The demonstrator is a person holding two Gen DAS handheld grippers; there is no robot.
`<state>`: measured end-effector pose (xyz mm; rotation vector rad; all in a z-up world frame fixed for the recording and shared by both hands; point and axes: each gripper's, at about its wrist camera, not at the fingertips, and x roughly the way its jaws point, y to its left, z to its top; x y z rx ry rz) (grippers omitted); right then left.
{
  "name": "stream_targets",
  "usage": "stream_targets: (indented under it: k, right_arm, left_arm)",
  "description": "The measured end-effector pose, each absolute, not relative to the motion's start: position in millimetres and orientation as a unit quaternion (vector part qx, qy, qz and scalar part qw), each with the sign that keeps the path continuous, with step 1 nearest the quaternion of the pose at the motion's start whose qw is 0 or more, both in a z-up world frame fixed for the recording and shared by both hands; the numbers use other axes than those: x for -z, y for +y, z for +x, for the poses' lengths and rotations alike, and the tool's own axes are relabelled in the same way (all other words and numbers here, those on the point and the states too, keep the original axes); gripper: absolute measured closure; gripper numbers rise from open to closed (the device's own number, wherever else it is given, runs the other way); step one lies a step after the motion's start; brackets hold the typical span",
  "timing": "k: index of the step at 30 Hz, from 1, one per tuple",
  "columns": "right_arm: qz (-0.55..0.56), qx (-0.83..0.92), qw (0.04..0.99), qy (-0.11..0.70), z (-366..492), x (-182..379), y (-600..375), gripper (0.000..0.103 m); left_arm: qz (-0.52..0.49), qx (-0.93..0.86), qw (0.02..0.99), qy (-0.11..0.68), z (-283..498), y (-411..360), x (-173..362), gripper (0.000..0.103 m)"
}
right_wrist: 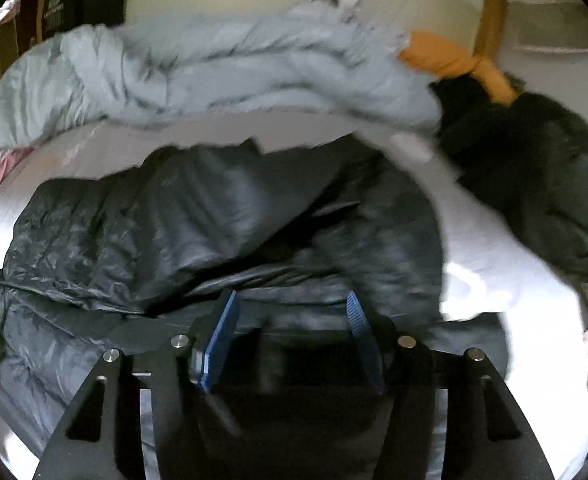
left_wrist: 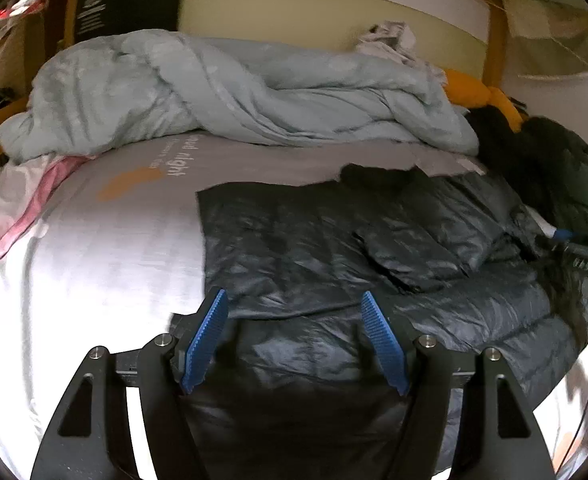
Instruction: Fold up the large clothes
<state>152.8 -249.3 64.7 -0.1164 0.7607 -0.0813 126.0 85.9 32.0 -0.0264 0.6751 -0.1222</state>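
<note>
Bare pale sheet lies open at nine o'clock of the black puffer jacket, which is spread flat and glossy (one sleeve folded across). Left gripper and right gripper both gape over it, holding nothing.

We see a rumpled pale blue duvet along the bed's far side, an orange pillow beside it, pink cloth at the left.
</note>
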Motion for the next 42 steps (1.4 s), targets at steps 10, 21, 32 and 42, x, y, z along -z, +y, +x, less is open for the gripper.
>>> stream_targets:
  k: [10, 21, 32, 42]
  right_arm:
    - [-0.022, 0.107, 0.956, 0.272, 106.9, -74.8, -322.9, 0.033]
    - [-0.034, 0.154, 0.959, 0.237, 94.7, -92.4, -371.0, 0.020]
    - [-0.002, 0.157, 0.956, 0.247, 94.9, -95.7, -392.3, 0.019]
    - [-0.009, 0.157, 0.956, 0.249, 94.8, -92.7, -387.2, 0.019]
  left_arm:
    - [-0.002, 0.105, 0.932, 0.348, 122.7, 38.4, -26.6, 0.034]
    - [-0.020, 0.143, 0.868, 0.475, 213.4, -13.2, 1.2, 0.031]
    - [-0.014, 0.081, 0.911, 0.405, 203.4, 14.5, -39.4, 0.093]
    - [-0.066, 0.095, 0.942, 0.315, 156.3, 43.6, -170.8, 0.093]
